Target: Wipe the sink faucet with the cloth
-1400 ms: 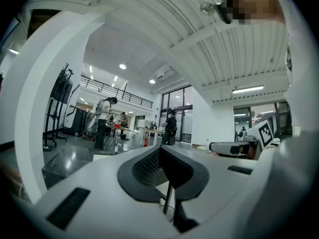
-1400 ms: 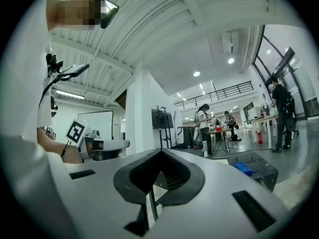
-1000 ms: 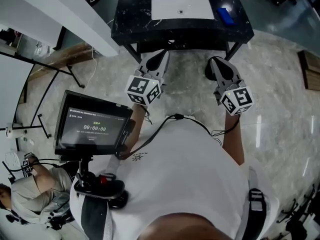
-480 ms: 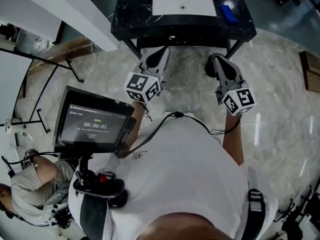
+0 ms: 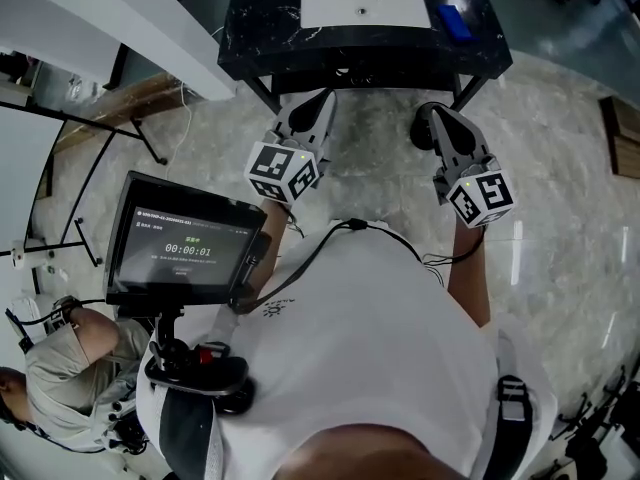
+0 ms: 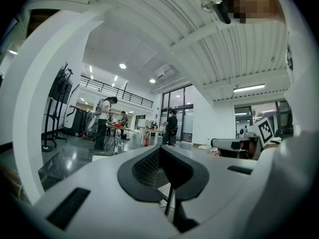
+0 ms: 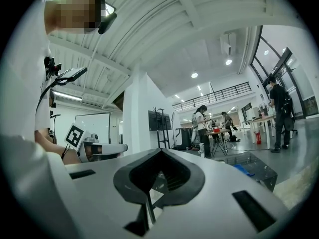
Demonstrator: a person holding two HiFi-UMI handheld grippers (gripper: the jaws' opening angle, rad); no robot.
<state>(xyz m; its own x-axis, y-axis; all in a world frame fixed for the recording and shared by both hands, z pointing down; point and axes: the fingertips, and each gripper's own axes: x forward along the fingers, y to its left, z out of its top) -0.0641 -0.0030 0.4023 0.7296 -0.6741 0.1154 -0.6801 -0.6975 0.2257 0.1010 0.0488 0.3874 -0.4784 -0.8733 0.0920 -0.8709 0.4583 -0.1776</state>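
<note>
**Pale marble floor (image 5: 375, 173), sink counter ahead**

The left gripper (image 5: 320, 103) and right gripper (image 5: 428, 120) are both clenched on nothing. They hang side by side, short of the black counter (image 5: 255, 28). The blue cloth (image 5: 452, 22) lies on that counter just right of the white basin (image 5: 365, 3), well apart from both grippers.

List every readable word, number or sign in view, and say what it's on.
"00:00:01": on the screen mounted at the person's left.
Smaller lines on that screen: too small to read.
Left cube and right cube: square black-and-white patterns, no words.
Nothing else readable.
</note>
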